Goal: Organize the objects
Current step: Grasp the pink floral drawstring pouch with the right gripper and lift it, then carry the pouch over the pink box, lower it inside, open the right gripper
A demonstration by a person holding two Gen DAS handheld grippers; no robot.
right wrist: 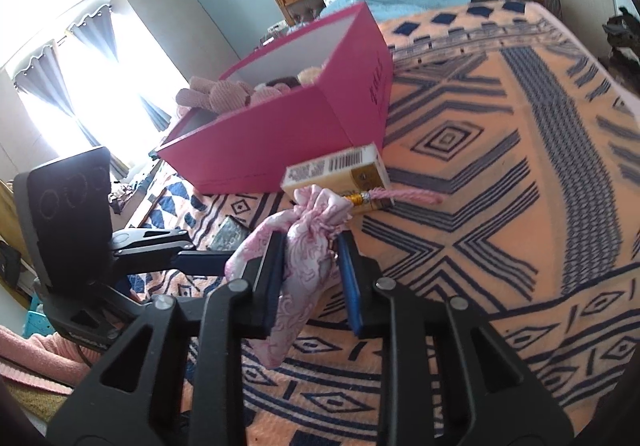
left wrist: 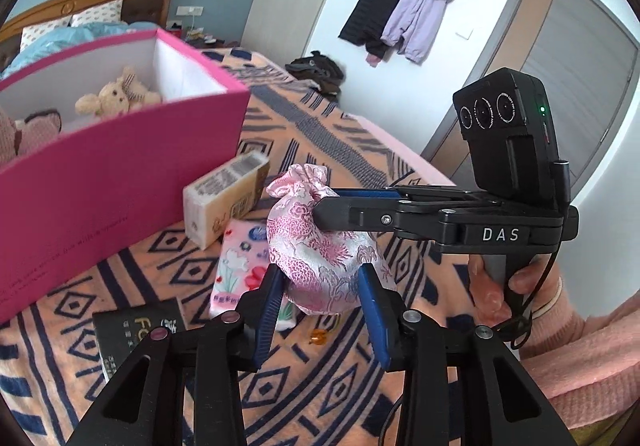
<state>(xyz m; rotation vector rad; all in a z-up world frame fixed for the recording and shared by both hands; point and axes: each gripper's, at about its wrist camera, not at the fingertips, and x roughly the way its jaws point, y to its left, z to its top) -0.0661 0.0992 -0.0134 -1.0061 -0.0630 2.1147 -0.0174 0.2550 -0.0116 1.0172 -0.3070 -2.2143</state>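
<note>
a: where's the pouch?

b: the pink brocade pouch is up off the blanket, pinched by both tools at once. the left gripper has its blue pads against the rounded lower body, jaws drawn in narrow around it. the right gripper comes in from the side and is clamped on the gathered neck, just under the ruffle.

a: and the cord?

b: in the right wrist view a pink cord with a gold bead sticks out from the neck toward the right, lying in front of the yellow carton. whether the mouth is fully cinched, i can't tell.

a: so which step is this?

b: my read: the pouch is picked up and secured, and it belongs in the pink box just behind, where the plush toys already sit. the flowery pink packet and a black booklet lie on the blanket, not yet sorted.

a: what does the next move need?

b: probably one hand letting go so the other can carry it. then a lift clear over the near wall of the box, which stands taller than the pouch now hangs, and a release above a free spot beside the toys. the soft fabric may sag, so the grip should keep firm.
</note>
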